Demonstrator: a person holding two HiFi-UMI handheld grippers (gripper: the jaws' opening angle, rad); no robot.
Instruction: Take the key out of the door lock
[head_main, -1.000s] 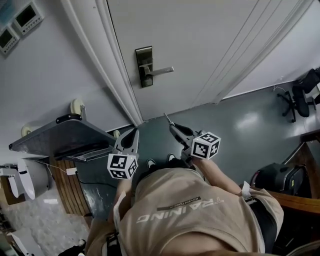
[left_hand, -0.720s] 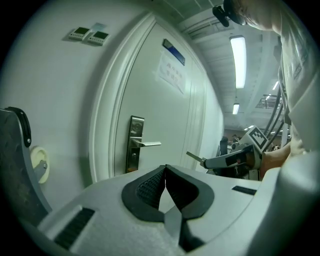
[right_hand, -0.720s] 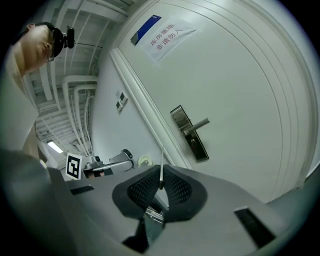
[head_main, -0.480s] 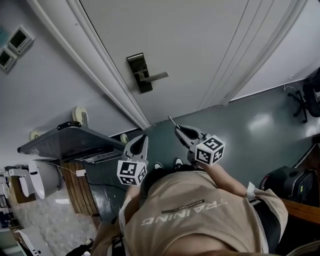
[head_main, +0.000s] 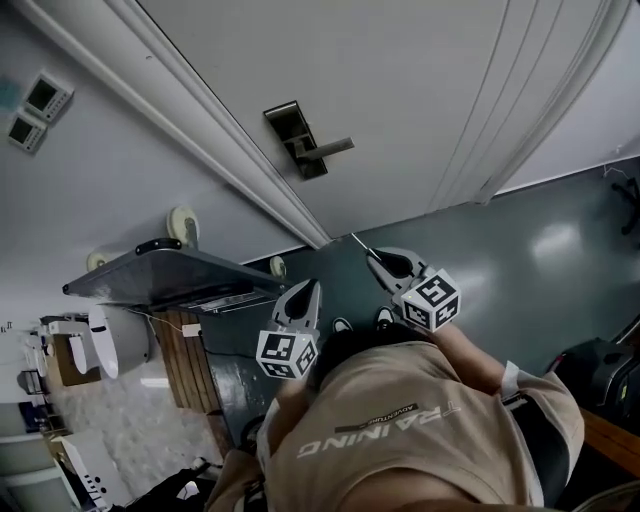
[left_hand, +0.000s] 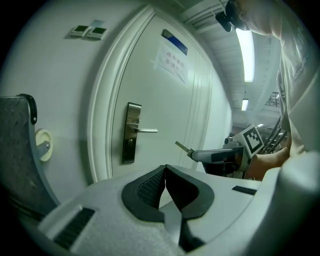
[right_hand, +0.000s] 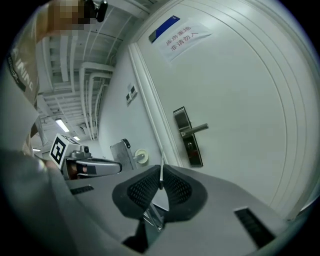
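Since key (head_main: 358, 241) sits pinched between jaws of right gripper (head_main: 371, 254), well apart from lock plate (head_main: 298, 140) on door (head_main: 420, 90), extraction looks done. Judgement: firm squeeze needed; thin blade could pivot or slip, so carry it level. Left gripper (head_main: 311, 287) closed on nothing. Count: one key, one lock plate, one lever handle (head_main: 336, 148), two grippers, two wall panels (head_main: 45, 96).
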